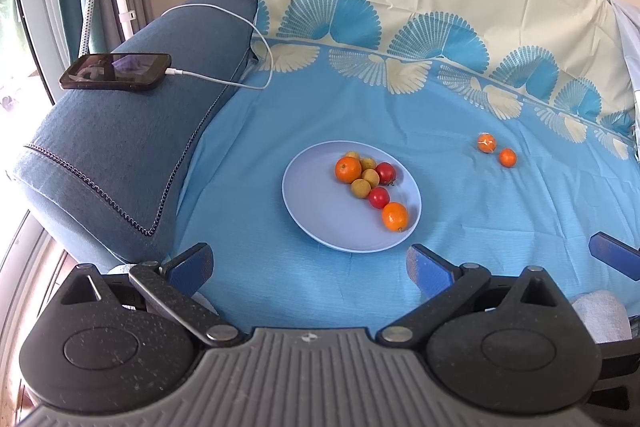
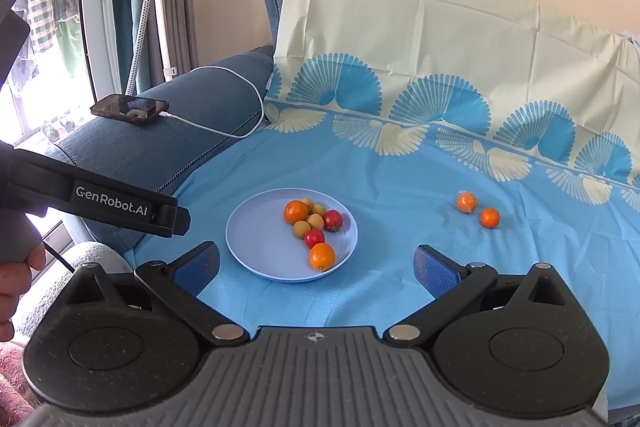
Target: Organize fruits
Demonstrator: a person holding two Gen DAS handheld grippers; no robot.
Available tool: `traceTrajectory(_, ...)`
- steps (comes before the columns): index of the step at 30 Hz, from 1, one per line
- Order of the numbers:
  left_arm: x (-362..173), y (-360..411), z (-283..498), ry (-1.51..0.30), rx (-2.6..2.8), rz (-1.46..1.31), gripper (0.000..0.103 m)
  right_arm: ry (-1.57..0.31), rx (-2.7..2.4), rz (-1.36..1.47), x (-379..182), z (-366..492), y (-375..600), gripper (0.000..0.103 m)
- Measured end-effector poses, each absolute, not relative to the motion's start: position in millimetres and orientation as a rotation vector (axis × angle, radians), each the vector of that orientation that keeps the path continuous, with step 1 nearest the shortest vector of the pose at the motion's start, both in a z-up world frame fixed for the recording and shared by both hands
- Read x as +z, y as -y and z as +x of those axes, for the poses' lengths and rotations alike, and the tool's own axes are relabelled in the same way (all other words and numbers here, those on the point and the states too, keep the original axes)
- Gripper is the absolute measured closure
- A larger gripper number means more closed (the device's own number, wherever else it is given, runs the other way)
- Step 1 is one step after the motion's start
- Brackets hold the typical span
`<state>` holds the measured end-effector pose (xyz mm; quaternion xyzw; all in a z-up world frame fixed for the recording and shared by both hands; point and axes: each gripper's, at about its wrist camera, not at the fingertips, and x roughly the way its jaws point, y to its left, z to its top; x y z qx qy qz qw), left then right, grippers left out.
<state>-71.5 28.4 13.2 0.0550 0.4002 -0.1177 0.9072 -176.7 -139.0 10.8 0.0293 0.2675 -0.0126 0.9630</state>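
From the left wrist view, the left gripper (image 1: 310, 267) hangs wide open and empty above the blue sheet (image 1: 460, 211), short of the pale blue plate (image 1: 312, 219). On the plate lie two oranges (image 1: 348, 169), two red fruits (image 1: 379, 197) and several small tan fruits (image 1: 361, 187), all bunched together. Two small oranges (image 1: 507, 157) sit well apart to the right on the sheet. A phone (image 1: 116, 71) rests on the sofa arm.

From the right wrist view, the right gripper (image 2: 318, 269) is also spread wide, holding nothing, near the plate's (image 2: 252, 247) front rim. The loose oranges (image 2: 490, 217) lie to its right
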Motion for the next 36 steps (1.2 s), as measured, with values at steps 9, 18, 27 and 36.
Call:
traceTrajectory(9, 10.1, -28.2, -69.5, -0.834, -0.244, 0.115, 0.000, -0.550, -0.027, 0.063, 8.6, -174.9, 138.9, 0.001)
traceTrajectory(18, 8.4, -26.2, -68.0, -0.839, -0.243, 0.117, 0.000, -0.553, -0.028, 0.066, 7.8, -174.2, 139.4, 0.001)
traceTrajectory(27, 8.0, -25.7, -68.2, -0.841, -0.243, 0.119, 0.000, -0.555, -0.029, 0.067, 6.4, -173.6, 138.7, 0.001)
traceTrajectory(36, 5.0, -25.0, -66.3, -0.848, -0.242, 0.123, 0.000, -0.561, -0.030, 0.072, 1.5, -172.9, 138.0, 0.001)
